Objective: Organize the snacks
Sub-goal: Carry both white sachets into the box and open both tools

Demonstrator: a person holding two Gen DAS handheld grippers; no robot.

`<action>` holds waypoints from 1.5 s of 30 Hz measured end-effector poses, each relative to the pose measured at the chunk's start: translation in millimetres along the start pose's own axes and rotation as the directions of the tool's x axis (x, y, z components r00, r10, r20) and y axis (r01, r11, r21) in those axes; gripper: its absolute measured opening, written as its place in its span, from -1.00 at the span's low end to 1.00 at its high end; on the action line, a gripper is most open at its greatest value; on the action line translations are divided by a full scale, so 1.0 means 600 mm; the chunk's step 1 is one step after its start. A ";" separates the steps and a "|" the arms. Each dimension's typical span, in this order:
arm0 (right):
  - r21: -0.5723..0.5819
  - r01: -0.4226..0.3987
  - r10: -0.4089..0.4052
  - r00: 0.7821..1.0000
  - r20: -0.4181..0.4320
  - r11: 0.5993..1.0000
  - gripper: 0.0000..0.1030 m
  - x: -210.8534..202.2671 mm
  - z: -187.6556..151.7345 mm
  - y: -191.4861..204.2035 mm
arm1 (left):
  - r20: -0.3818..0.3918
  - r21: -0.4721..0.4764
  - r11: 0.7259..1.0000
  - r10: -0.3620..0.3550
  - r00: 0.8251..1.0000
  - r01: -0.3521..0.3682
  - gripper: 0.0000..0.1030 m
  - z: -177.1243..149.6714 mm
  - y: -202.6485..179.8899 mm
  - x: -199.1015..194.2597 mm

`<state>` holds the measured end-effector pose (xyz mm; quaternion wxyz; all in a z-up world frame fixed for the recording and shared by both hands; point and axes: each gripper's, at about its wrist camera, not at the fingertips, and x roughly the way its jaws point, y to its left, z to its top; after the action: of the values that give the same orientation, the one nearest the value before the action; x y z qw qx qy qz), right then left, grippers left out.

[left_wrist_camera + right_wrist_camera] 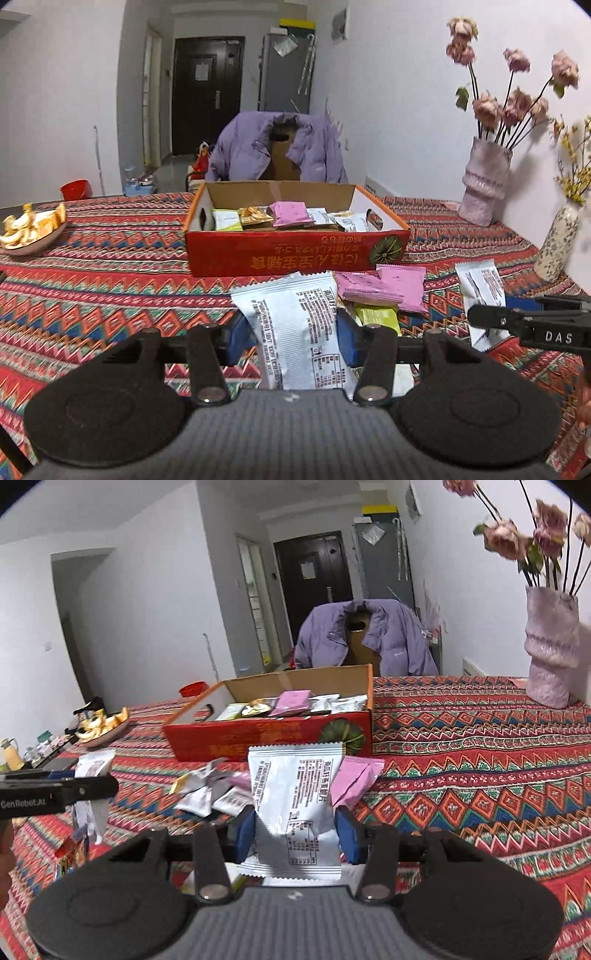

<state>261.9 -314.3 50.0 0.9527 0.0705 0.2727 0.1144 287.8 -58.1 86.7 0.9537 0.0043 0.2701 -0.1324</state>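
Fig.: L tongs [301, 341] and R tongs [295, 829] each clamped on a white snack packet [295, 325] [295, 794], raised over bench [110, 280] before box [295, 251]. Packets light, soft, crinkly; grip mid-body.

White snack packets [295, 325] [295, 794] upright — pink packets [384, 288] lying before red box [295, 251]

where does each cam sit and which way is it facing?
Left wrist: on the left gripper, facing across the table to the red snack box; own blue fingers clamp a white packet; right gripper at right edge.
Right wrist: on the right gripper, same heading; clamps another white packet; left gripper at left edge.
Shared: box, purple jacket, pink vase.
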 end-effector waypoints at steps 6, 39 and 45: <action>-0.013 -0.011 0.011 1.000 -0.010 1.000 -0.12 -0.034 -0.038 0.026 | 0.018 -0.031 0.998 0.055 0.998 -0.054 -0.04 -0.019 0.014 -0.026; 0.070 -0.171 0.173 0.985 -0.025 0.983 -0.12 0.245 0.241 -0.054 | 0.000 0.012 1.000 -0.021 1.000 0.021 -0.04 0.225 0.051 0.255; 0.085 -0.059 0.074 0.978 -0.195 0.995 -0.11 0.433 0.271 -0.085 | -0.170 0.003 1.000 0.016 0.985 -0.016 -0.04 0.240 0.065 0.447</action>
<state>572.5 -308.8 46.3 0.9130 0.1051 0.3678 0.1420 591.4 -98.8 68.8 0.9281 0.0184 0.3505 -0.1241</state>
